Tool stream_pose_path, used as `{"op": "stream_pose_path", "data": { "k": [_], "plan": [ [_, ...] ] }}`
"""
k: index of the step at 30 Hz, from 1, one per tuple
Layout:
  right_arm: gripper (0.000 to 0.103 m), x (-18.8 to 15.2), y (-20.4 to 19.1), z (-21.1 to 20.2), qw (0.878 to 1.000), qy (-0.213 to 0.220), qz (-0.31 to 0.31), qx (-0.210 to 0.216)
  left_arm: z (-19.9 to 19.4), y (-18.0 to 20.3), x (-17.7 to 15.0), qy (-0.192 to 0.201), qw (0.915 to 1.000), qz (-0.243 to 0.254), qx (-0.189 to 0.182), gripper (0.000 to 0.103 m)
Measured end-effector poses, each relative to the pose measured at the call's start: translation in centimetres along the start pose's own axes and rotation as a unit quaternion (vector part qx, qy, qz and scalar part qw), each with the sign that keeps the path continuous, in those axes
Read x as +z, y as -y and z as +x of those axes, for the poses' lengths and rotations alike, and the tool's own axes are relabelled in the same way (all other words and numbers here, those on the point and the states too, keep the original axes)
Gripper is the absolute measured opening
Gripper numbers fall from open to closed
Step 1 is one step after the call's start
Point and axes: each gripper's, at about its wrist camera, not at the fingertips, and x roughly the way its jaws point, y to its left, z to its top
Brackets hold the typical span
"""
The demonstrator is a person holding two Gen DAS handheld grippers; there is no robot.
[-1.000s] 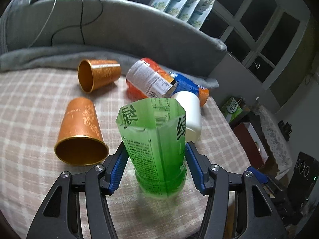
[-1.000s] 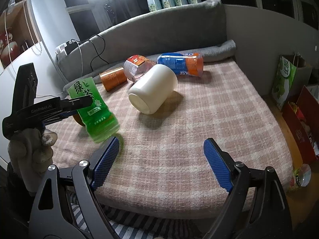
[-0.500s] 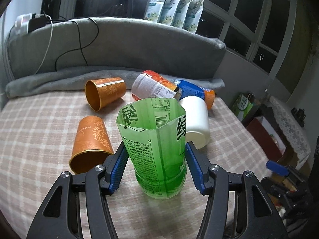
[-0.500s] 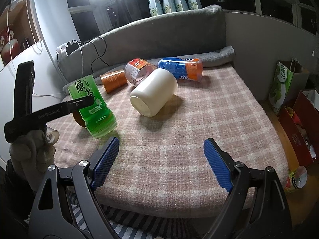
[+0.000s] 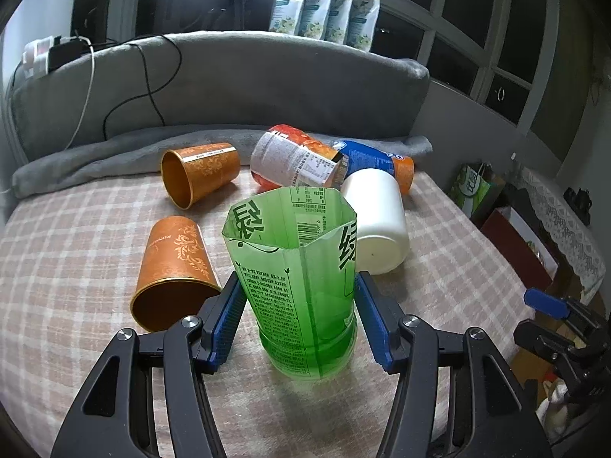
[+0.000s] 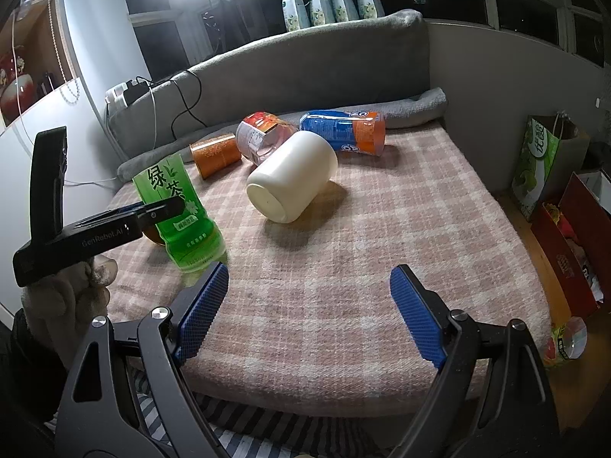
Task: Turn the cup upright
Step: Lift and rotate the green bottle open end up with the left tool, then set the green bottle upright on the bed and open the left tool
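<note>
Left wrist, green cup (image 5: 301,290) upright, open-topped

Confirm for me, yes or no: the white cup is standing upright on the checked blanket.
No. The white cup lies on its side on the checked blanket, with its flat base turned toward the right tool's camera.

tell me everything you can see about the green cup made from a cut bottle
The green cup is the lower part of a translucent green plastic bottle, its top cut off to leave an uneven open rim. A label with large white Chinese characters and small print wraps it. It stands upright, mouth up, base on the checked blanket. The left tool brackets its lower half, blue pads at either side; whether they press it cannot be told. A lying orange cup is just beside it.
</note>
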Motion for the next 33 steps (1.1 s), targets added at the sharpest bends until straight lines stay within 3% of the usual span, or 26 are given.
{"op": "stream_pose_path", "data": {
  "k": [3,7,17,23,27,33],
  "plan": [
    [0.089,0.0,0.0,0.0,1.0,0.0,0.001,0.0,-0.1,0.1,0.0,-0.003,1.0,0.003,-0.009,0.058],
    [0.089,0.1,-0.1,-0.2,1.0,0.001,0.0,0.001,-0.2,0.0,-0.1,-0.01,0.9996,-0.003,-0.026,0.077],
    [0.089,0.6,-1.1,-0.7,1.0,0.013,-0.005,0.011,-1.9,0.1,-0.9,-0.006,0.9994,0.007,-0.033,0.078],
    [0.089,1.5,-2.4,-1.5,0.999,0.043,-0.017,0.009,-4.2,-0.3,-2.0,0.006,0.9995,0.009,-0.031,0.078],
    [0.089,1.9,-3.4,-2.1,0.997,0.065,-0.028,0.003,-6.3,-0.4,-2.3,0.032,0.9993,0.006,-0.02,0.078],
    [0.089,2.3,-4.8,-3.2,0.994,0.099,-0.041,-0.01,-10.3,-1.0,-2.0,0.114,0.9932,-0.01,0.018,0.078]
  ]
}}
